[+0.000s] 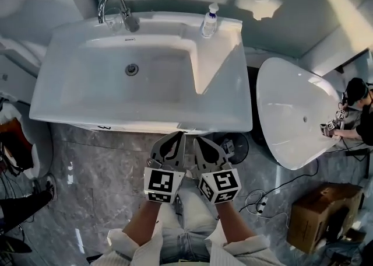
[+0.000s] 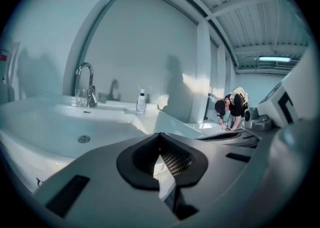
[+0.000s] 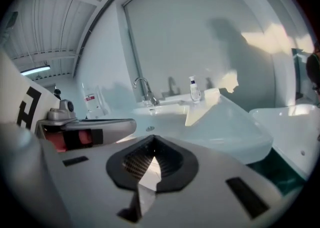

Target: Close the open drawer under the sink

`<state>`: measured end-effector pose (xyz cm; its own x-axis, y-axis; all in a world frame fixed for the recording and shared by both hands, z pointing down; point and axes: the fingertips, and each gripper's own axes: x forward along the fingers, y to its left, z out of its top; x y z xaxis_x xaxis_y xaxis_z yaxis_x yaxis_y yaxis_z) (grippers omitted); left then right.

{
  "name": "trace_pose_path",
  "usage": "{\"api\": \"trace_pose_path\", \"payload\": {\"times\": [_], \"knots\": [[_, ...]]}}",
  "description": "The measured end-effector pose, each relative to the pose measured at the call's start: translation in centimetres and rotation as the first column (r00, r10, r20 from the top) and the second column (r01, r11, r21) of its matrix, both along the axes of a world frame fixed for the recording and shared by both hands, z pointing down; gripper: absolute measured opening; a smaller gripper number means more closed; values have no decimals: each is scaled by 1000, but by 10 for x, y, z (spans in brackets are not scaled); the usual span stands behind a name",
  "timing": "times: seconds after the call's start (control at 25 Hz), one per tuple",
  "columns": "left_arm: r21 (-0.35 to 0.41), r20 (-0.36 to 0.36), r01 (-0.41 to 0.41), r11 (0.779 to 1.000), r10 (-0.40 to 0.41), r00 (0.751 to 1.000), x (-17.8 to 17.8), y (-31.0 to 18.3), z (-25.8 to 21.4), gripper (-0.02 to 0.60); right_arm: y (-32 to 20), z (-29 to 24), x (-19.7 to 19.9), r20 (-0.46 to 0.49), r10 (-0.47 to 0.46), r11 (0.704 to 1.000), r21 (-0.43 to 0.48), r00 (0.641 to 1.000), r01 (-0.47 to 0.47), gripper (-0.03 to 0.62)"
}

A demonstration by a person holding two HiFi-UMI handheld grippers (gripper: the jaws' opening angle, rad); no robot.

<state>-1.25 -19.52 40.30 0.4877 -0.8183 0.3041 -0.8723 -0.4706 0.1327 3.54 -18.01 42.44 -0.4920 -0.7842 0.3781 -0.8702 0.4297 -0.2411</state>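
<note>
Holding both grippers side by side in front of me, over my legs. L gripper (image 1: pixel 176 136): jaws shut tip to tip, nothing in them. R gripper (image 1: pixel 199 140): same, pinched together, empty. Both tips sit right at the front rim of the sink (image 1: pixel 140 120). Of the drawer (image 1: pixel 116 126) only a thin white strip shows under that rim, left of the tips; can't tell how far out it is. Further back: drain (image 1: pixel 132 69), then tap (image 1: pixel 113 5) & soap bottle (image 1: pixel 209 21) on the back ledge. White tub (image 1: pixel 291 113) stands off to the right.
</note>
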Motion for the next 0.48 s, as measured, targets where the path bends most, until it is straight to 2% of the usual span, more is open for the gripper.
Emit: {"api": "trace_pose_path", "payload": {"times": [0.28,0.48], "knots": [[73,-7,-4,997,4,1000,6,5,-73,15,-6,-90,4,60,-62,991,123,996,55,11],[138,-16,1,990,1,1000,17,8,-123,15,-3,-145,10,38,-104,975,202,994,95,11]]}}
